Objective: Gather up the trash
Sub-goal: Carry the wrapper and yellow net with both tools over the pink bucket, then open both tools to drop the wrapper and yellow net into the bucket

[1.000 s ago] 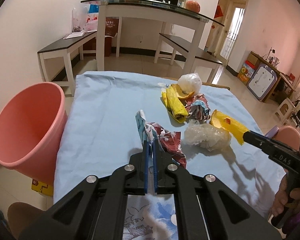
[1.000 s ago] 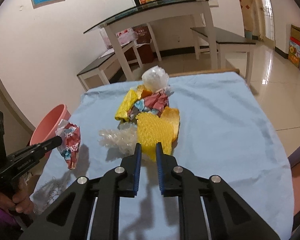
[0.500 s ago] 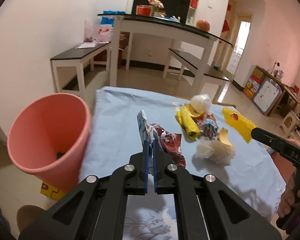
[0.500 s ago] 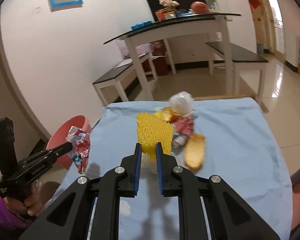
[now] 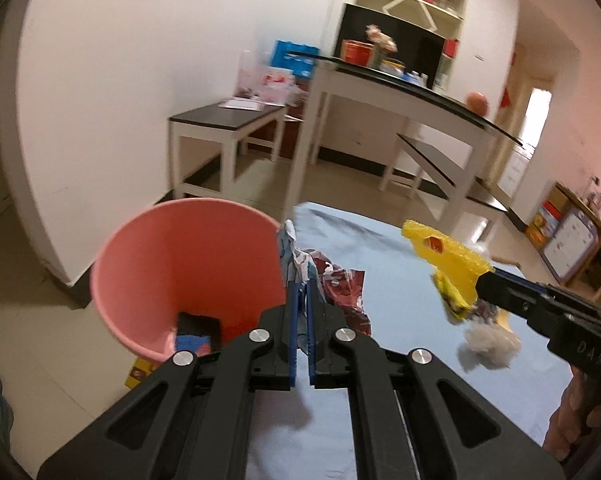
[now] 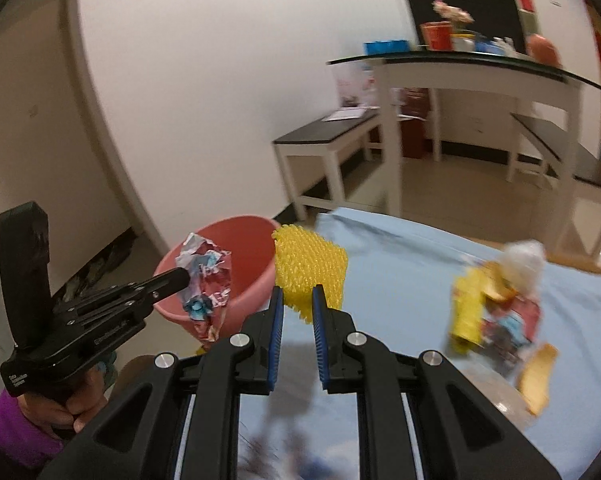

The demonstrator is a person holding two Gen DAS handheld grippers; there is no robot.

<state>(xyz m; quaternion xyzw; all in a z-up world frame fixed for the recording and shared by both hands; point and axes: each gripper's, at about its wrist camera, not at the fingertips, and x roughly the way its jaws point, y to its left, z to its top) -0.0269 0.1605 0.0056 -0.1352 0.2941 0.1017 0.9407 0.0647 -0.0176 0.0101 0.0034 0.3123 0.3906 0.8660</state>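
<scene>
My left gripper [image 5: 300,286] is shut on a crumpled red, white and blue wrapper [image 5: 336,284], held in the air beside the rim of the pink bin [image 5: 172,264]. In the right wrist view the same wrapper [image 6: 206,280] hangs in front of the bin [image 6: 244,264]. My right gripper [image 6: 296,294] is shut on a yellow bubble-wrap piece [image 6: 310,270], raised over the table's left edge near the bin. That yellow piece [image 5: 444,254] also shows at the right of the left wrist view. More trash [image 6: 496,312] lies in a pile on the blue cloth.
The blue-covered table [image 5: 400,280] runs to the right; the bin stands on the floor at its left corner with dark and blue items [image 5: 198,330] inside. White benches [image 5: 224,136] and a tall glass-topped table [image 5: 404,92] stand behind. A hand [image 6: 60,408] grips the left handle.
Both grippers have swung left toward the pink bin and risen, each carrying its piece. The trash pile has slid to the right of both views.
</scene>
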